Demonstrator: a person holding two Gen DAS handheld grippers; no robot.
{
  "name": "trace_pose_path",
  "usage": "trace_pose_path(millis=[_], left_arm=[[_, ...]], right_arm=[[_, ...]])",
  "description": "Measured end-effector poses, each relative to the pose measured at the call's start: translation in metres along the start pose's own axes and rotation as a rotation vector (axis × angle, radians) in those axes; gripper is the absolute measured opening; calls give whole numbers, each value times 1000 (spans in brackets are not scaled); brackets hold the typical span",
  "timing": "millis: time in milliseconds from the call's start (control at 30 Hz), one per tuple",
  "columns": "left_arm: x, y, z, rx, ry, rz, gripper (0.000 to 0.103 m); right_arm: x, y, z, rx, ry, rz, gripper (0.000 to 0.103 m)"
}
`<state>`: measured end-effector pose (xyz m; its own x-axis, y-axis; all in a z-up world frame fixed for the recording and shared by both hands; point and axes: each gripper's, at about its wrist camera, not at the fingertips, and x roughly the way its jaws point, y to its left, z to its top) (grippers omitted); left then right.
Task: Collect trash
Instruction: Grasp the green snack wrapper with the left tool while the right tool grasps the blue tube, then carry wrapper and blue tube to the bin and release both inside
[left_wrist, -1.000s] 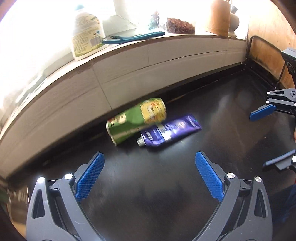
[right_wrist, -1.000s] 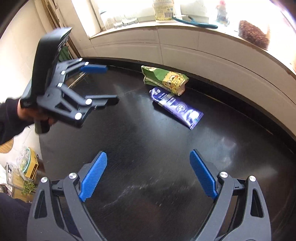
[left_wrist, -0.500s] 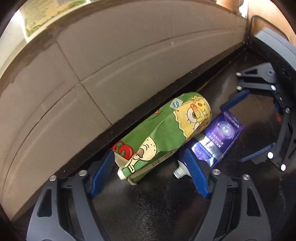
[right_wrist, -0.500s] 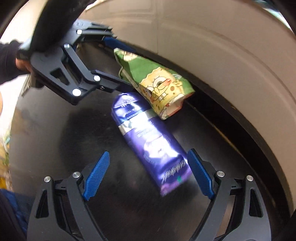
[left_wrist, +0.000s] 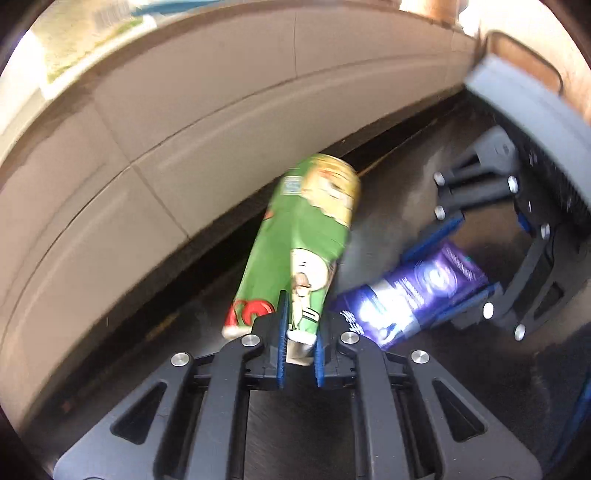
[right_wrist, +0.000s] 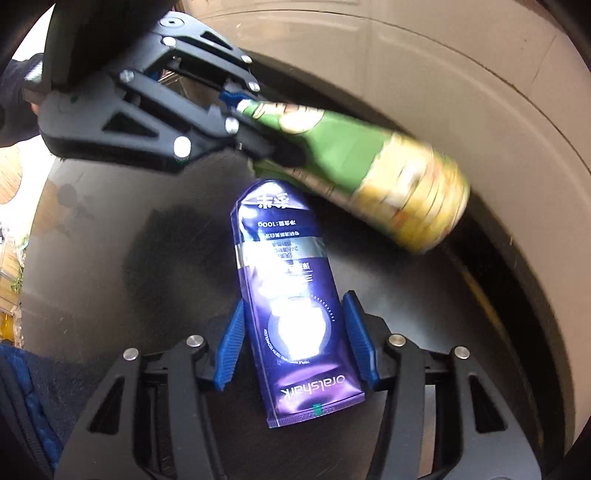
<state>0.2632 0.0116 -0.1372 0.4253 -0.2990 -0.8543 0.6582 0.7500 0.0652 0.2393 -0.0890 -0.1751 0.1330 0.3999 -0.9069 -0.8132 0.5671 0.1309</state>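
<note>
A green and yellow cartoon carton (left_wrist: 306, 240) is pinched at its lower end by my left gripper (left_wrist: 298, 347), lifted and tilted toward the wall; it also shows in the right wrist view (right_wrist: 362, 166), blurred. A purple toothpaste tube (right_wrist: 295, 306) lies flat on the black surface. My right gripper (right_wrist: 295, 343) straddles the tube, its blue pads (right_wrist: 231, 343) close beside it with small gaps showing. In the left wrist view the tube (left_wrist: 413, 295) lies between the right gripper's fingers (left_wrist: 432, 236).
A beige tiled wall (left_wrist: 221, 122) curves along the back of the black surface (right_wrist: 110, 258). A window ledge with a bottle (left_wrist: 85, 40) runs above it. A person's sleeve (right_wrist: 22, 406) is at the lower left.
My left gripper has shut on the carton's end and lifted it off the surface. My right gripper has moved forward over the tube and narrowed around it.
</note>
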Motion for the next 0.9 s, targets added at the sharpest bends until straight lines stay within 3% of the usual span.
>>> trace_pose_path(millis=[133,200,267,467,633,767,900], left_arm=[[-37,-18,-18,-122,-26,40,10],[-58,-27,-31,-189,-41,75,10],[-78,-37,-45,-244,-45,103,10],[-123,-81,-103,-442,-30,166,10],[-148,-111,-146,-502,-10,221,10],[-164,-115,-175,-550,-11,262,10],[-174,-121,-184,-594,-15,293,10]], right_arm=[[-19,26,-26,71,-5,-11,50],[-36,42,-41,111,-31,-36,23],[-49,52,-52,157,-38,-43,13],[-61,76,-80,240,-45,-59,10],[-83,94,-94,278,-82,-79,9],[-101,107,-92,293,-109,-81,9],[-106,127,-96,281,-108,-80,9]])
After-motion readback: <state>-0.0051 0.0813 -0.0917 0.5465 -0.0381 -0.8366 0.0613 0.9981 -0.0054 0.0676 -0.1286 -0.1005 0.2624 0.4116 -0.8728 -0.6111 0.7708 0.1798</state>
